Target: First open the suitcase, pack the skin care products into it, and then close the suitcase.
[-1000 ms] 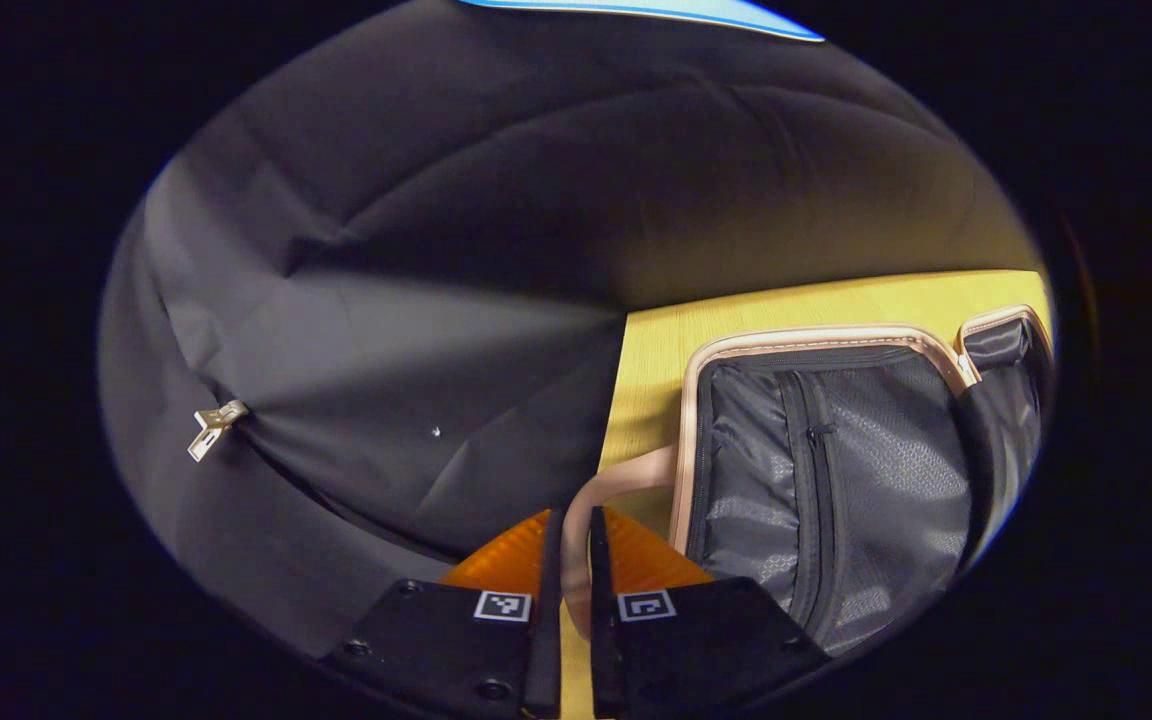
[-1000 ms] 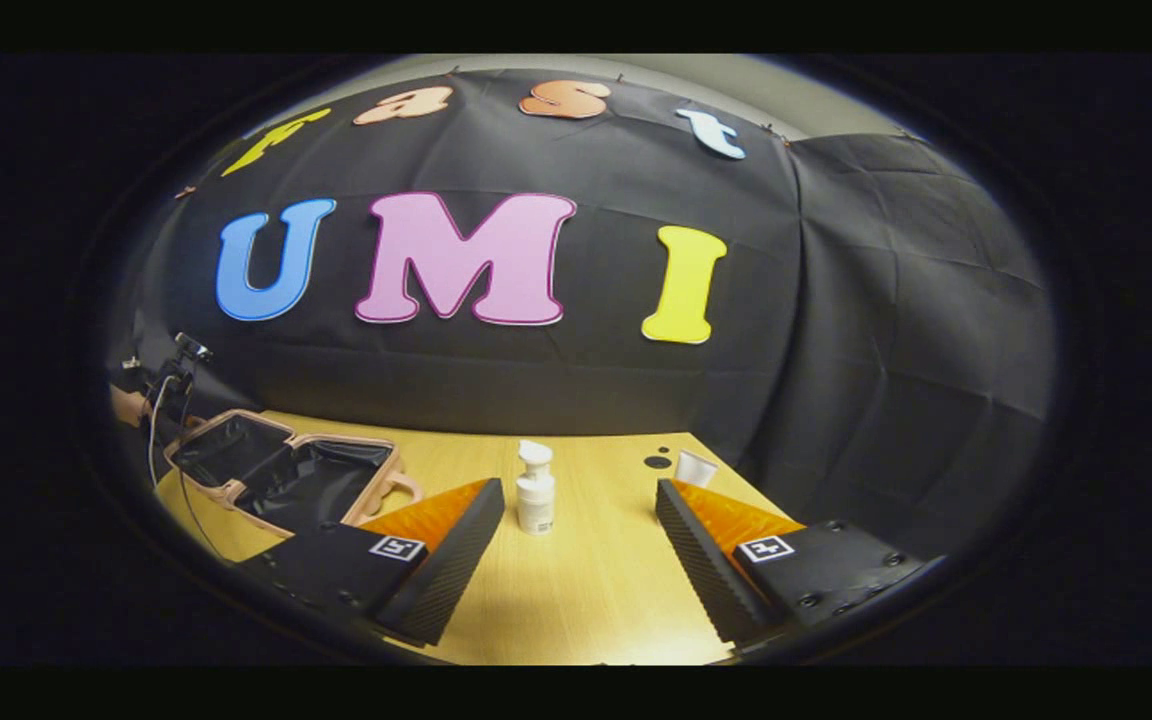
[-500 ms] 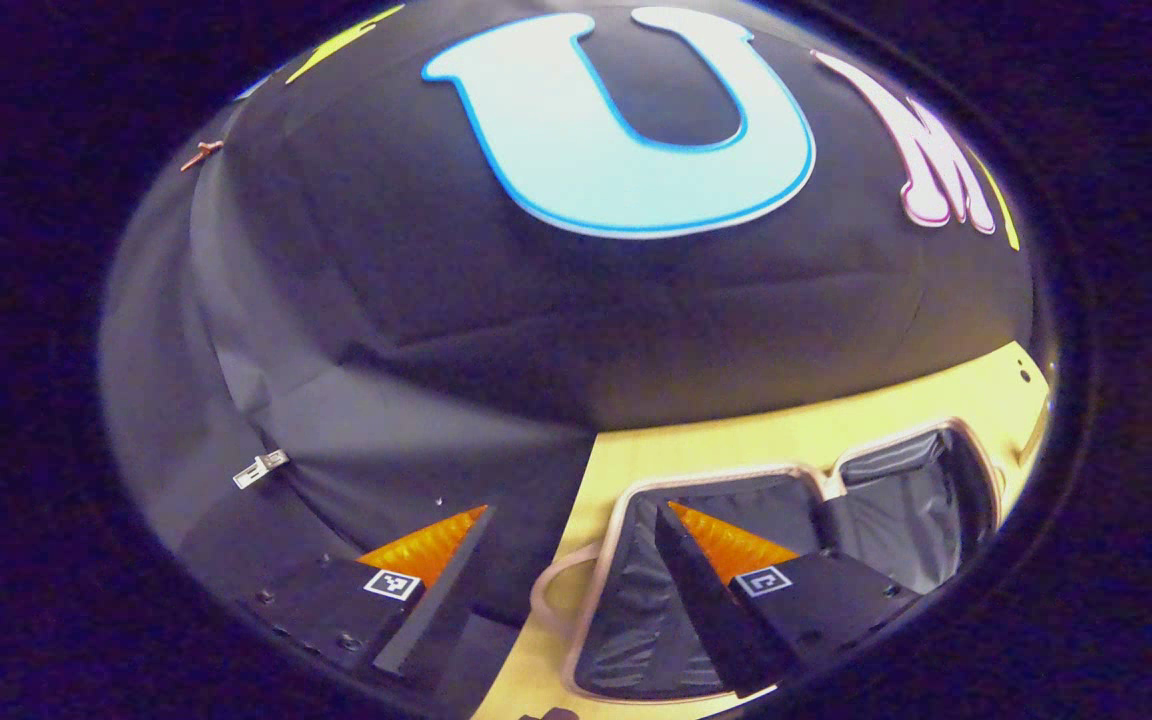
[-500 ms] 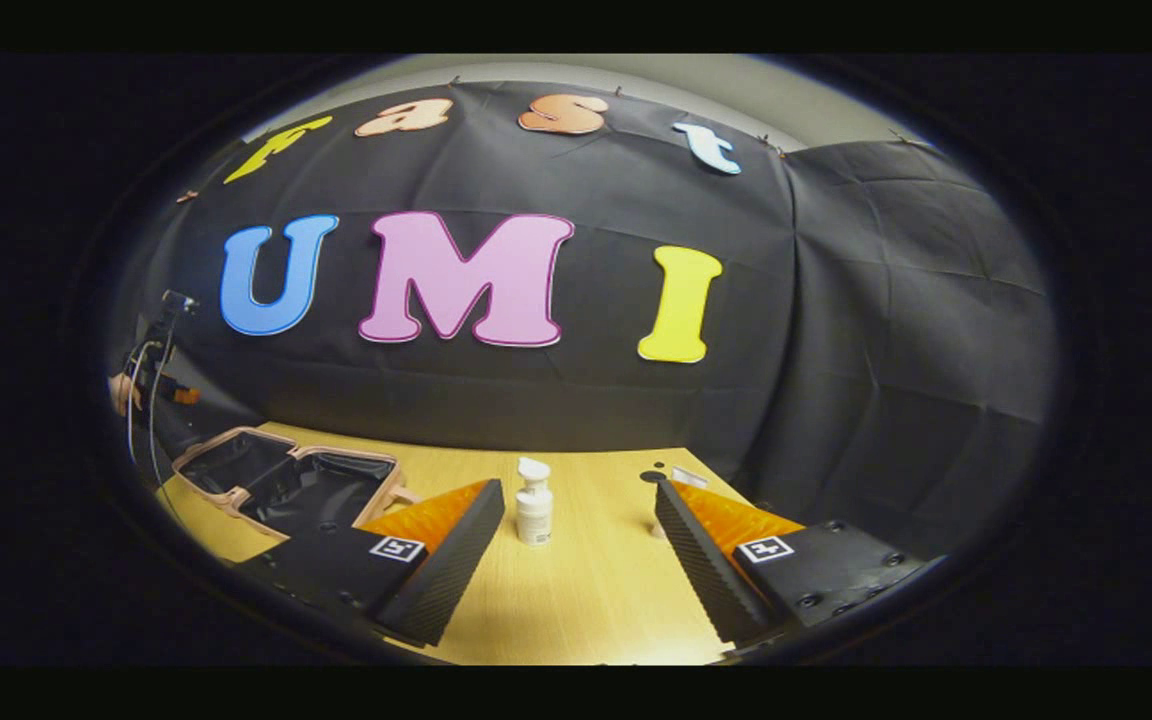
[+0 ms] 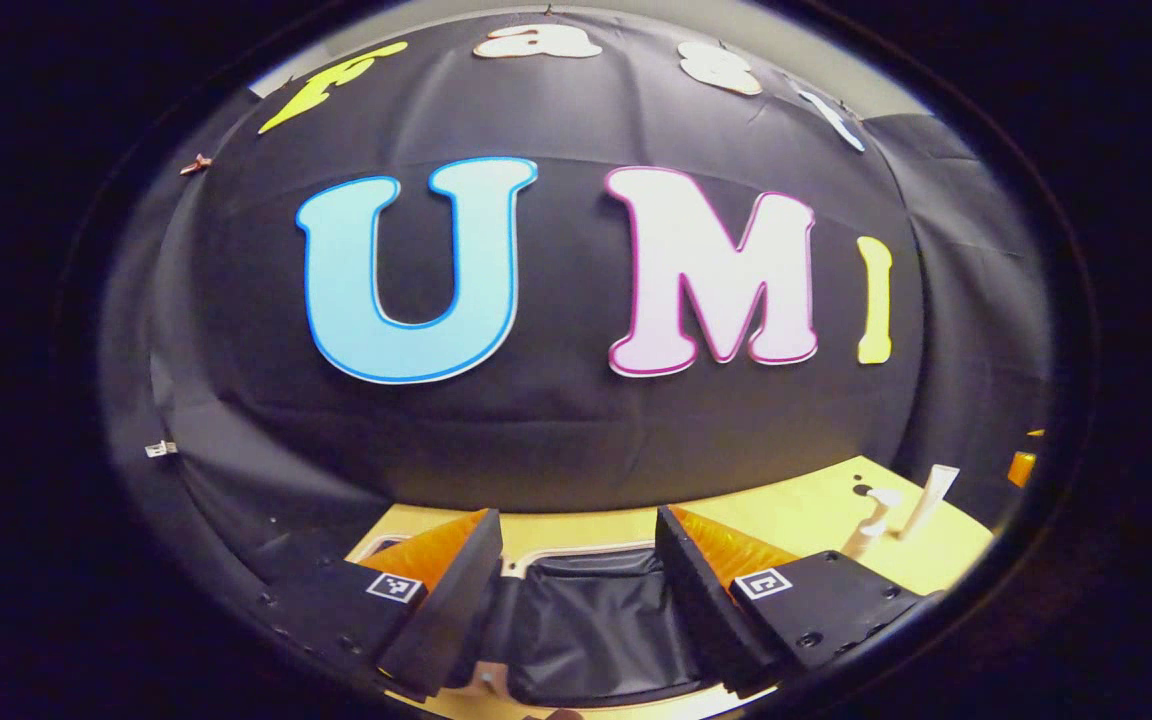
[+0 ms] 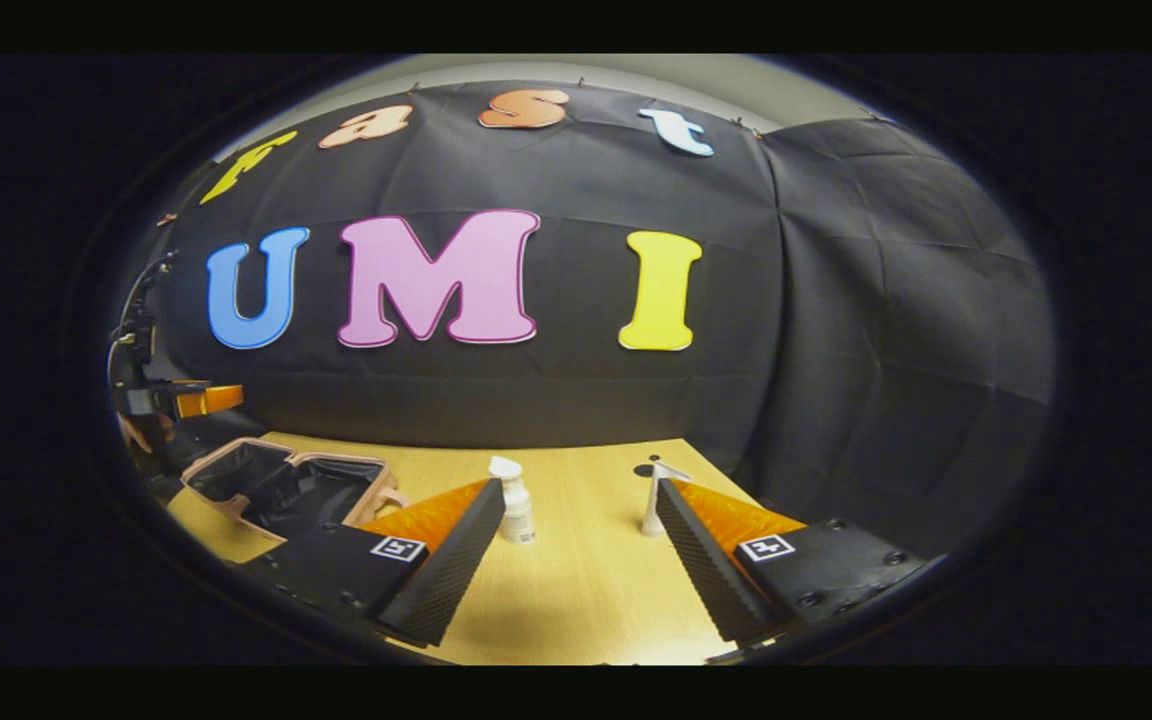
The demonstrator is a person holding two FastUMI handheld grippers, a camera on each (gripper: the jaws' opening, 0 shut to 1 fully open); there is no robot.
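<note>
The pink suitcase [image 6: 281, 480] lies open on the wooden table [image 6: 576, 600], its dark lining [image 5: 586, 620] showing. In the left gripper view my left gripper [image 5: 576, 540] hovers open over the lining with nothing between its fingers. A white pump bottle [image 6: 513, 505] and a white tube [image 6: 653, 497] stand upright on the table. My right gripper [image 6: 576, 550] is open just before them, the bottle by its left finger and the tube by its right finger. From the left gripper view the bottle [image 5: 871, 520] and the tube [image 5: 928, 490] sit far right.
The black cloth wall closes the table's far side and right side. In the right gripper view the left gripper [image 6: 176, 400] and a hand stand above the suitcase's far-left end. Bare table runs between the suitcase and the bottle.
My left gripper let go of the suitcase's handle, opened, rose and swung right to face the wall. My right gripper shifted slightly, so the bottle and tube now sit nearer its fingertips.
</note>
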